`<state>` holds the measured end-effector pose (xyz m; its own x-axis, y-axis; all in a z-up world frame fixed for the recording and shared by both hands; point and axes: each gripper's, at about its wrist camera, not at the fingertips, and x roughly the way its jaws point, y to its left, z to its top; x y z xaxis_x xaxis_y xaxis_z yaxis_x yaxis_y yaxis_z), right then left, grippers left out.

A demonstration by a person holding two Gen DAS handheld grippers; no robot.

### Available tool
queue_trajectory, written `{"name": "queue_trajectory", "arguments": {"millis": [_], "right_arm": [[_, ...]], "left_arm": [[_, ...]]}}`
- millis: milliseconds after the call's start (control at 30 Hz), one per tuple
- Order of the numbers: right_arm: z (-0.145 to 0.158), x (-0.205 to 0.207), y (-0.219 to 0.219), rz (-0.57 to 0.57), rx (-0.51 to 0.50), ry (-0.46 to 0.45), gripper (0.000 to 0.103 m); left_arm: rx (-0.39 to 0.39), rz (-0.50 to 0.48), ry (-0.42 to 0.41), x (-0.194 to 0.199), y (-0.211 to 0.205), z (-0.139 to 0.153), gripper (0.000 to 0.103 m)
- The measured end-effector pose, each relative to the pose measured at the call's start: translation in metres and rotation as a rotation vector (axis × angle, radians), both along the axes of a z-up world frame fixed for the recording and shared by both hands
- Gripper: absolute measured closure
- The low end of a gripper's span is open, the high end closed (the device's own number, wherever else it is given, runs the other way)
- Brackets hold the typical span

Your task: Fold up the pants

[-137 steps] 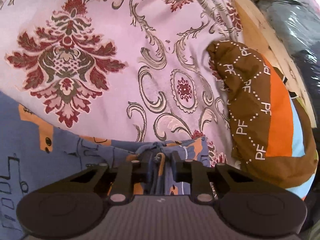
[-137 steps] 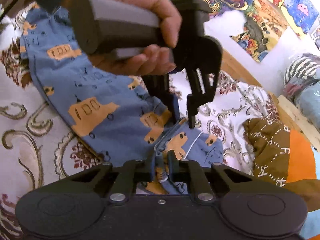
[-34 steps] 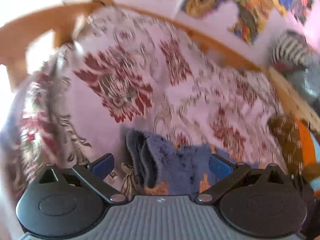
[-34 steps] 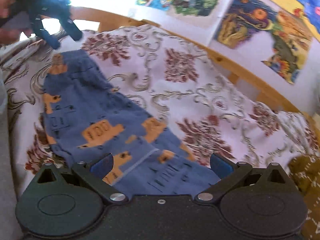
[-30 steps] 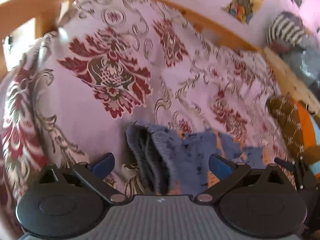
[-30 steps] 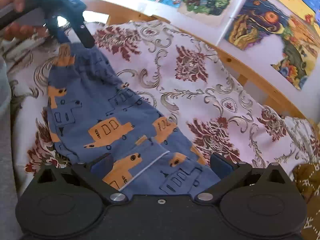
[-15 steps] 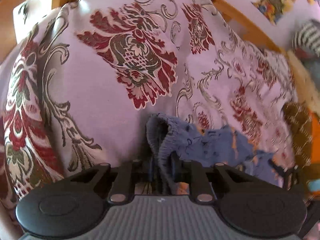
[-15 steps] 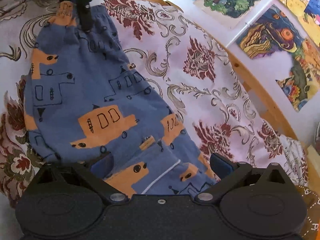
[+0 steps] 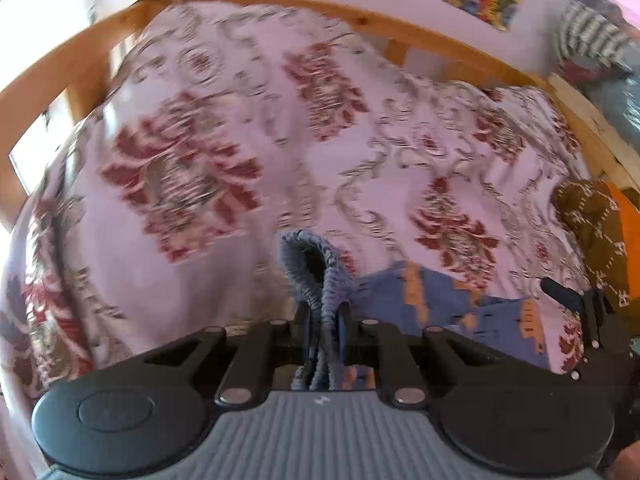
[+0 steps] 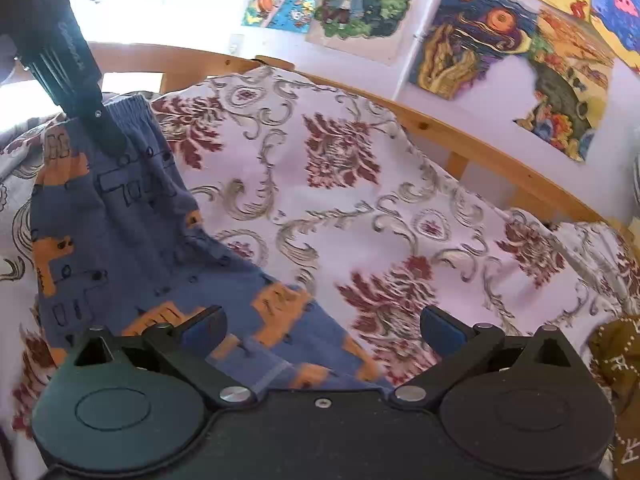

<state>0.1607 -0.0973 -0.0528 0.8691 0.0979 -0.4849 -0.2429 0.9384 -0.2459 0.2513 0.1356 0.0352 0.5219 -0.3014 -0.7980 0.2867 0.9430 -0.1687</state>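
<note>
Blue pants (image 10: 120, 232) with orange vehicle prints lie on a pale bed cover (image 10: 360, 208) with red and grey ornaments. My left gripper (image 9: 322, 320) is shut on the ribbed waistband (image 9: 308, 264) of the pants and lifts it off the cover; it shows in the right wrist view (image 10: 100, 124) at the top left, pinching the waistband. My right gripper (image 10: 322, 326) is open and empty, just above the lower part of the pants near the leg end. It shows at the right edge of the left wrist view (image 9: 576, 300).
A wooden bed frame (image 10: 460, 136) runs along the far side, with posters (image 10: 500, 40) on the wall behind. A brown and orange pillow (image 9: 600, 232) lies at the right. Striped and grey clothes (image 9: 592, 40) are piled at the far right.
My left gripper stays shut on the waistband and has lifted it up off the cover. The right gripper remains open and has drawn back to a shallower view of the bed.
</note>
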Motion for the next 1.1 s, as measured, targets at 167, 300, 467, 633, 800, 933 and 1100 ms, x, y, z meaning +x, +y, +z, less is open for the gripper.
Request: {"name": "queue_trajectory", "arguments": {"millis": [167, 300, 467, 633, 800, 933, 1100], "right_arm": [[0.007, -0.001, -0.049, -0.017, 0.170, 0.079, 0.001], [0.010, 0.013, -0.099, -0.048, 0.392, 0.205, 0.001], [0.004, 0.027, -0.147, -0.075, 0.612, 0.313, 0.001], [-0.001, 0.030, -0.165, -0.058, 0.720, 0.378, 0.001], [-0.006, 0.030, -0.155, 0.018, 0.736, 0.438, 0.001], [-0.013, 0.031, -0.137, 0.065, 0.709, 0.490, 0.002], [-0.019, 0.031, -0.116, 0.078, 0.664, 0.530, 0.006]], "left_arm": [[-0.003, -0.073, -0.005, -0.018, -0.059, 0.002, 0.089], [0.022, -0.103, -0.002, -0.035, -0.102, -0.020, 0.089], [0.078, -0.131, -0.025, -0.062, -0.155, -0.058, 0.089], [0.146, -0.135, -0.067, -0.079, -0.186, -0.087, 0.073], [0.162, -0.120, -0.105, -0.105, -0.178, -0.085, 0.028], [0.248, -0.139, -0.145, -0.125, -0.173, -0.093, 0.027], [0.326, -0.213, -0.186, -0.136, -0.185, -0.101, 0.019]]}}
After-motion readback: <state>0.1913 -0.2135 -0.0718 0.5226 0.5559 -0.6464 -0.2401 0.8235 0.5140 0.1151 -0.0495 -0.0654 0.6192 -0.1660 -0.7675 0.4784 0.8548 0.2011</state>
